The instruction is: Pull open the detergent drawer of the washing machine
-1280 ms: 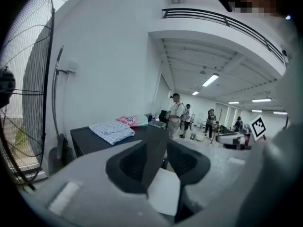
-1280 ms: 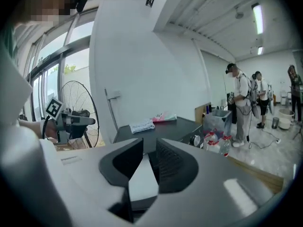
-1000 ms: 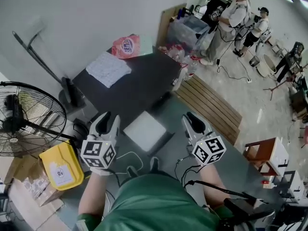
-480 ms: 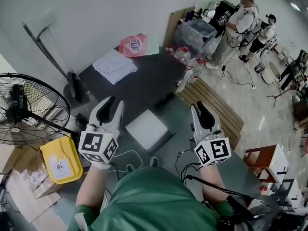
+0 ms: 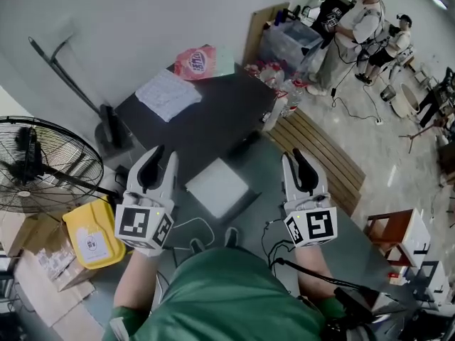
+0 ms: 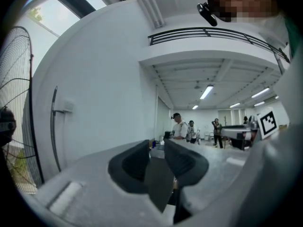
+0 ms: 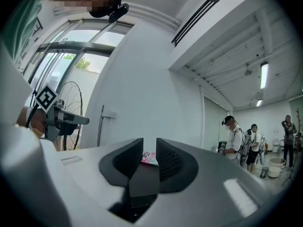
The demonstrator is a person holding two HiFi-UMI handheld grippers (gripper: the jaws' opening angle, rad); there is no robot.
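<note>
Two-handed, held the left gripper (image 5: 163, 156) and the right gripper (image 5: 293, 156) level and well apart over a grey floor (image 5: 259, 176), both pointing toward a white wall. Had just been closing the left fingers (image 6: 130, 167); left them a moderate gap apart with nothing between. Set the right fingers (image 7: 173, 162) a narrower gap apart, also gripping nothing, with only a pink bag (image 7: 149, 157) showing far off through the slot.

Could not pick out the detergent drawer in any view. Saw, ahead of both grippers and against the wall, a dark box-shaped unit (image 5: 213, 123), from above only: flat black top, a white cloth (image 5: 168, 94) on its far left part, the pink bag propped just behind. Could not tell whether that unit was the washing machine, nor see its front face.

Noted a white square block (image 5: 217, 188) on the floor between the grippers, slightly ahead. Noted a standing fan (image 5: 35, 172) and a yellow container (image 5: 92, 240) at left, a slatted wooden pallet (image 5: 320, 158) at right, and two people (image 5: 359, 20) well beyond it.
</note>
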